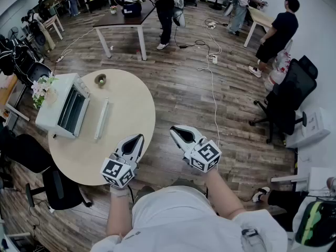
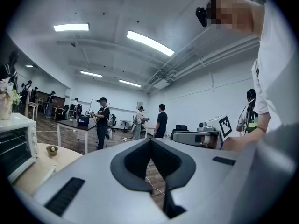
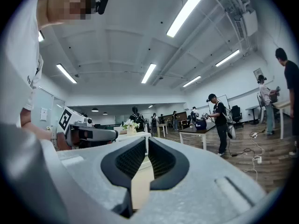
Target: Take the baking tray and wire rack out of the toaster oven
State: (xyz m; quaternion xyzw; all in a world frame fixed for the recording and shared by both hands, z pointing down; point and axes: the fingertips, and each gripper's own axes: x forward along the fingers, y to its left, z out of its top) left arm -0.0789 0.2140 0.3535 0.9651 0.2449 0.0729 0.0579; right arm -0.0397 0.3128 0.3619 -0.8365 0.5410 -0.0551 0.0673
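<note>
On the round beige table (image 1: 126, 104) stands the white toaster oven (image 1: 60, 106), its dark mouth open toward me with wire bars showing inside. A long flat pale piece (image 1: 101, 119), perhaps the tray, lies on the table just in front of that mouth. My left gripper (image 1: 138, 138) hovers over the table's near edge, shut and empty. My right gripper (image 1: 175, 130) hangs past the table's rim over the floor, shut with nothing in it. In the left gripper view the oven (image 2: 16, 143) sits at the far left, well away from the fingertips (image 2: 150, 140).
A small bowl (image 1: 100, 80) and a flower vase (image 1: 42, 88) stand by the oven. A black chair (image 1: 58, 190) is tucked at the table's near left. Cables (image 1: 212, 62) run across the wood floor. Several people stand at desks (image 1: 123, 22) farther back.
</note>
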